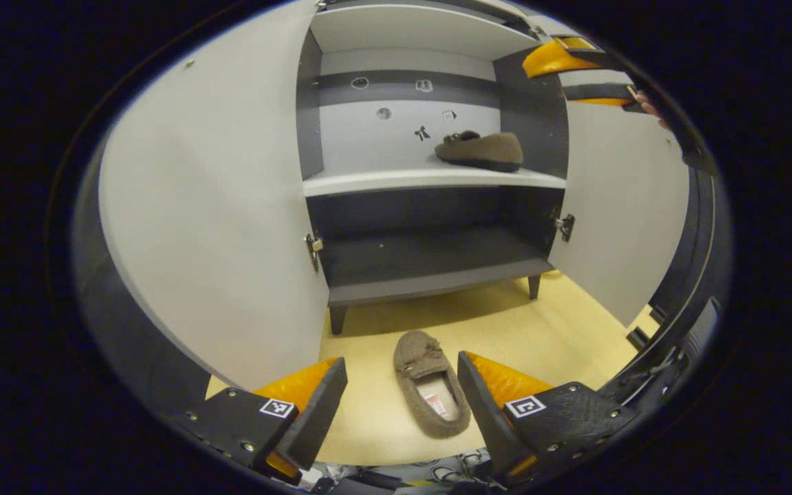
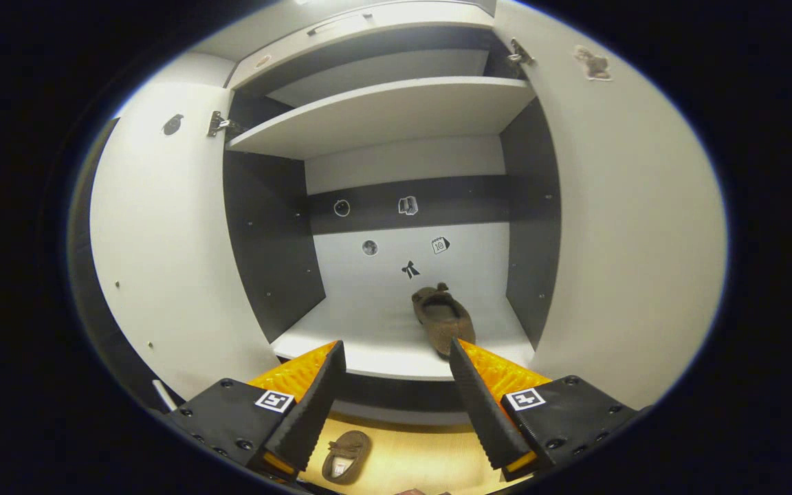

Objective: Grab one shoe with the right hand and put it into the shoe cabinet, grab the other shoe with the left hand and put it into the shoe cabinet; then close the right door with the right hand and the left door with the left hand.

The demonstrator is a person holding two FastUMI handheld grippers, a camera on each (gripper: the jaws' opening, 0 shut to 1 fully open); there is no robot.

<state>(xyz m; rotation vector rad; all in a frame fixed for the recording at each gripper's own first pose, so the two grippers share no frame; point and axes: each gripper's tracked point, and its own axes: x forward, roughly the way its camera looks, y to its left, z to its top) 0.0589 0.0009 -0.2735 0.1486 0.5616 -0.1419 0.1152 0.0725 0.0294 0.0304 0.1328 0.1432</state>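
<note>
One brown slipper (image 1: 480, 148) (image 2: 443, 320) lies on the middle shelf (image 1: 430, 180) of the open shoe cabinet, toward its right side. The other brown slipper (image 1: 430, 383) (image 2: 344, 455) lies on the yellow floor in front of the cabinet. My left gripper (image 1: 396, 392) is open, low over the floor, with that slipper between and just beyond its fingers, not touched. My right gripper (image 2: 396, 381) is open in front of the middle shelf, just short of the shelved slipper, holding nothing; it also appears at the upper right of the left gripper view (image 1: 578, 69).
Both white cabinet doors stand wide open: left door (image 1: 210, 206) (image 2: 162, 254), right door (image 1: 619, 199) (image 2: 630, 227). The dark bottom shelf (image 1: 430, 258) and the upper shelf (image 2: 382, 110) hold nothing. Small stickers (image 2: 406, 268) dot the cabinet's back wall.
</note>
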